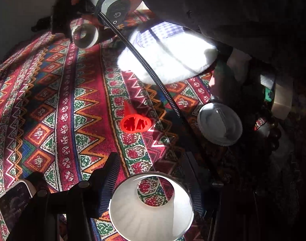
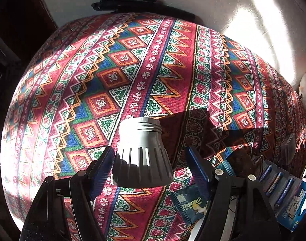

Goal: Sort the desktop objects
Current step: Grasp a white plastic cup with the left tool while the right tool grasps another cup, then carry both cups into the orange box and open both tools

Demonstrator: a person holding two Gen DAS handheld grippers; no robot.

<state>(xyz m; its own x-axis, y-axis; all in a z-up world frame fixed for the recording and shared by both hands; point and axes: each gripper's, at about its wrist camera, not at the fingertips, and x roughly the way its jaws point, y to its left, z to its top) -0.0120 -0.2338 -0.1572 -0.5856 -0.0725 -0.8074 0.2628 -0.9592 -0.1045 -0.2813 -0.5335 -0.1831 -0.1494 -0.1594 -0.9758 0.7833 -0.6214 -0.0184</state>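
Worktop (image 2: 133, 64) under a patterned cloth; white fleecy cloth (image 1: 173, 60) at its far side. Left gripper (image 1: 151, 182) brackets a white funnel-shaped shade (image 1: 151, 210), right gripper (image 2: 151, 166) a grey slotted bulb housing (image 2: 142, 156); whether either has clenched, I cannot tell. Advice: confirm both pads contact before lifting, clear of the red cone (image 1: 134, 120).

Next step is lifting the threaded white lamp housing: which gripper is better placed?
Right. The lamp housing stands upright between the right gripper's open fingers, ready to close on; the left gripper already holds a white cone-shaped shade.
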